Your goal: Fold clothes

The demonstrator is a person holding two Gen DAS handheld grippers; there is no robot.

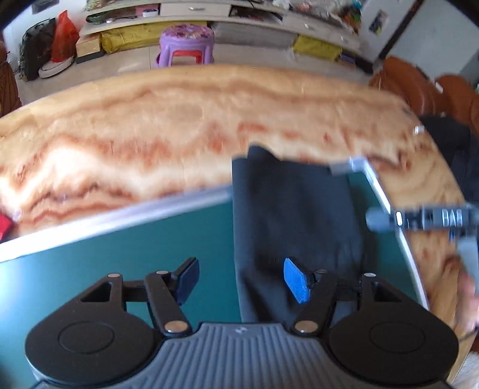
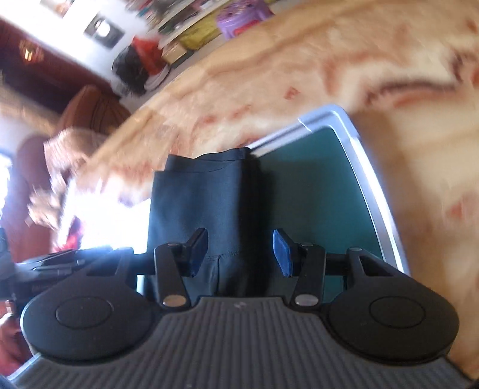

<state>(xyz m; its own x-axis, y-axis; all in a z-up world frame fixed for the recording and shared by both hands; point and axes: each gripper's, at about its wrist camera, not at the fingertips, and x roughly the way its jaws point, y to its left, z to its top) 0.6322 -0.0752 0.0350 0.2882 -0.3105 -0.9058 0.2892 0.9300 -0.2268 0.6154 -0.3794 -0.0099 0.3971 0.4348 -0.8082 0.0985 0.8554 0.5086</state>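
Dark navy folded garment (image 1: 296,215) lies as a long narrow strip on a green mat with a pale grey border (image 1: 119,257). Its far end extends past the mat border onto the marbled orange-and-cream table (image 1: 179,113). In the right wrist view the garment (image 2: 197,197) shows stacked layers at its far end and a stitched seam near the camera.

Left tongs (image 1: 239,279) are open, the jaws set wide apart. The blue-padded finger (image 1: 295,279) is over the garment; the other finger is over bare mat. No cloth is held between them.

Right tongs (image 2: 239,252) are also open. The garment's edge passes between the fingers, but contact cannot be confirmed. In the left wrist view the right tool appears blurred at the right edge, over the mat border.

Beyond the table stand a purple plastic stool (image 1: 187,45), low shelves (image 1: 185,18) and brown upholstered chairs (image 1: 419,83). Both views are motion-blurred.
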